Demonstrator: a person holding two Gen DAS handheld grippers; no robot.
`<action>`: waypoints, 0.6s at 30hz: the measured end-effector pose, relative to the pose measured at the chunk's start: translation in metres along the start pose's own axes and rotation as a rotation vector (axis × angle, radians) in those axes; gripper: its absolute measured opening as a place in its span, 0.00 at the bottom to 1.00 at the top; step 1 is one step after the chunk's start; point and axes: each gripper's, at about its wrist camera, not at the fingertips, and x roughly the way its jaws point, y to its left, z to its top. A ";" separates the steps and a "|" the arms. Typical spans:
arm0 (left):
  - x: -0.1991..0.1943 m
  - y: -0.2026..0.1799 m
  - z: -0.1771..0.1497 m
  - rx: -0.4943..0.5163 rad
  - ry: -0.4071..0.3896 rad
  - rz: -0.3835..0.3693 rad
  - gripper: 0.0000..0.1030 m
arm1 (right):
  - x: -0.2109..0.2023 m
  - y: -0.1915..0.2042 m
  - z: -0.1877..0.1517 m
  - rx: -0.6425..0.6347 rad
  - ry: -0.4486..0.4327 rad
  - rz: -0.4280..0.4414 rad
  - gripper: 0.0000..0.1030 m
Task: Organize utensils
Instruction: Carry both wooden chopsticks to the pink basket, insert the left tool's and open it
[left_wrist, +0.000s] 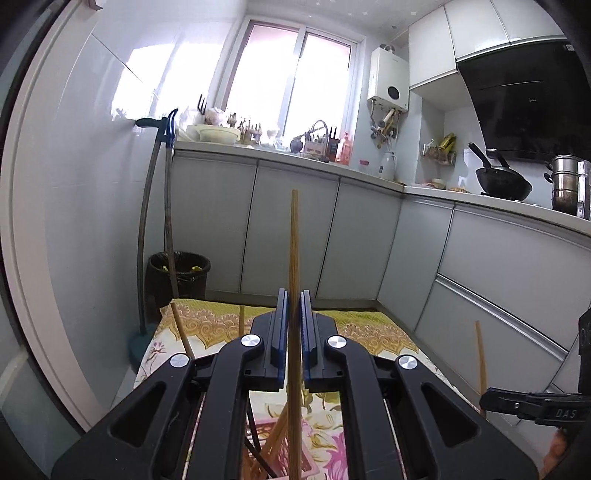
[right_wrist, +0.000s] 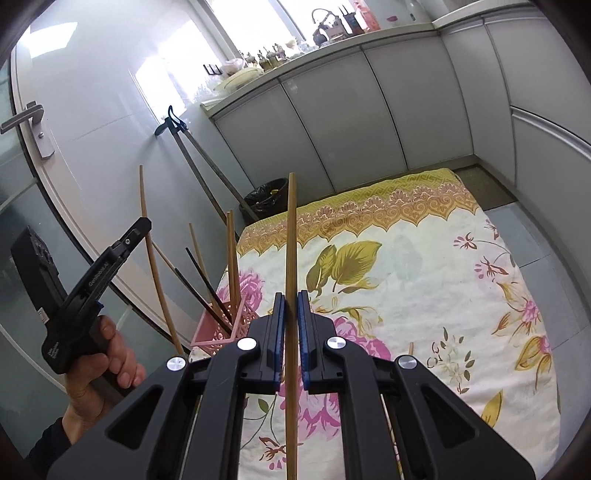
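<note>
Left wrist view: left gripper (left_wrist: 294, 310) pinching chopstick (left_wrist: 294, 258) btwn fingers; right gripper (right_wrist: 291, 314) likewise — lower upright into pink holder (right_wrist: 214, 330), no tilt.

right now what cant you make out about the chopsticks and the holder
- Left wrist view: pink holder mostly hidden behind the left gripper; held chopstick cut off by the bottom edge.
- Right wrist view: holder's base hidden by the right gripper; its chopstick also cut off below.
</note>
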 end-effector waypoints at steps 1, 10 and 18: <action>0.002 0.001 0.000 0.001 -0.014 0.008 0.05 | -0.001 0.000 0.000 -0.001 -0.005 0.004 0.07; 0.030 0.004 -0.006 -0.022 -0.050 0.067 0.05 | -0.010 0.000 0.001 -0.003 -0.039 0.036 0.07; 0.041 -0.001 -0.022 -0.002 -0.057 0.131 0.05 | -0.011 -0.004 0.003 0.000 -0.050 0.048 0.07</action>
